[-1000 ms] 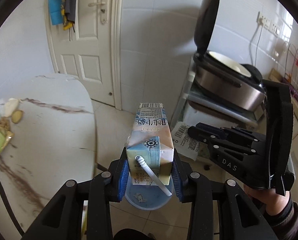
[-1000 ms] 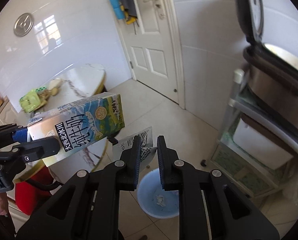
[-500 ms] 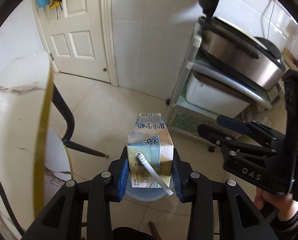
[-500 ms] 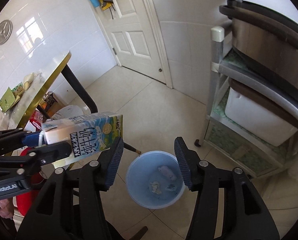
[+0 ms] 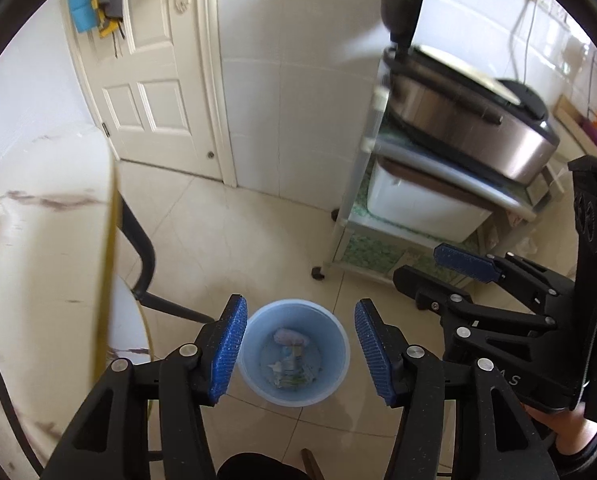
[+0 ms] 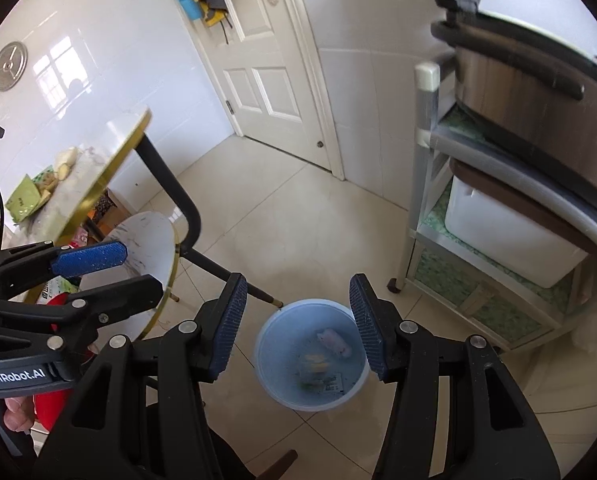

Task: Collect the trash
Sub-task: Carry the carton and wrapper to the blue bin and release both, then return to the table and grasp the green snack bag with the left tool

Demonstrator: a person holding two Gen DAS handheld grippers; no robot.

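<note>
step: drop done | left tongs (image 5: pixel 296 344) jaws have just been opening, nothing between them | right tongs (image 6: pixel 294 322) wide, empty | milk carton gone from our left tongs; trash lies inside blue bin (image 5: pixel 330 390) on floor | next: we fetch more from desk (image 6: pixel 82 196)

Bits at bottom of blue bin (image 5: pixel 258 380) too small to ID, maybe paper scraps and a pinkish wad (image 6: pixel 334 342). Cooker (image 5: pixel 470 128) lid cut off by top edge in both views. Items on desk (image 6: pixel 110 160) blurred. Hand (image 6: pixel 16 416) mostly hidden behind left claw (image 6: pixel 138 266).
</note>
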